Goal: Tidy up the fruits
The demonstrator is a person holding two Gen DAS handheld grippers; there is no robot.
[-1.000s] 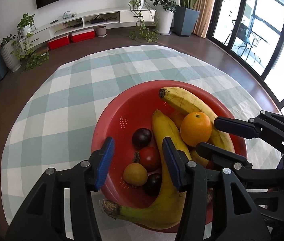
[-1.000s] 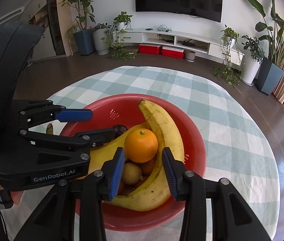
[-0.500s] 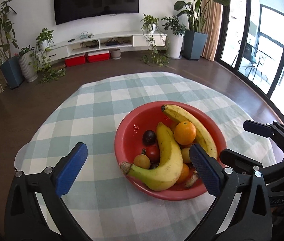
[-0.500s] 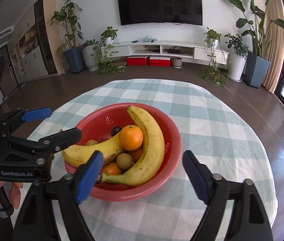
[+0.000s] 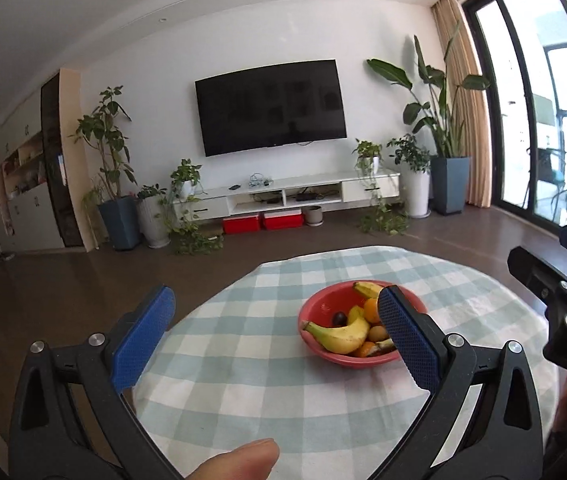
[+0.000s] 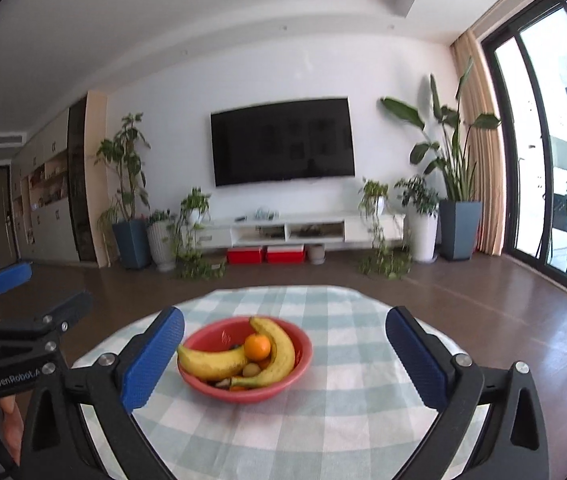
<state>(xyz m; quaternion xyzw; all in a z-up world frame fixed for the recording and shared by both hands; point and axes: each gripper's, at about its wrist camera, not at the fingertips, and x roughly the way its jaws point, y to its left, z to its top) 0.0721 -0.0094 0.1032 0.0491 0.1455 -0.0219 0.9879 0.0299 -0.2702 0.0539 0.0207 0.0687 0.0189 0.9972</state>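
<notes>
Both tools have pulled back and up from the red bowl (image 6: 243,390), which a moment ago filled our view. We now see the left tool (image 5: 275,332) spread wide and empty. Our right tool (image 6: 283,360) is opening, with nothing between its jaws. All fruit sits in the bowl on the checked desk (image 6: 343,432), so we judge the sorting done. Bananas (image 6: 211,362) and an orange (image 6: 257,347) hide the smaller fruit beneath.
</notes>
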